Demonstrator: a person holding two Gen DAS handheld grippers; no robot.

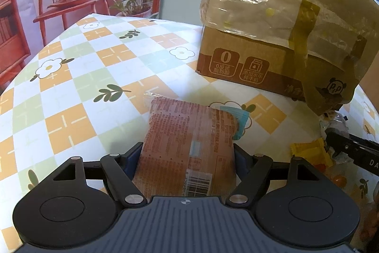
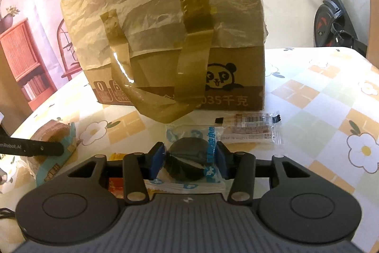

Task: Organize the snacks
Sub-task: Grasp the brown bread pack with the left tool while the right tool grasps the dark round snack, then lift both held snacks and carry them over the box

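The left gripper has its fingers closed wide on a brown snack packet, printed side up, held over the checked worktop. The right gripper pinches a clear blue-printed wrapper holding a dark round biscuit, its blue pads pressing on both sides. Ahead of both, at twelve o'clock in the right wrist view and at one o'clock in the left, stands a cardboard box draped with a taped plastic bag.

As I judge it, the sorting is only partway along: both snacks are gripped but not yet put away. More remains loose: a barcoded bar at one o'clock of the right gripper, and yellow sweets at three o'clock of the left.
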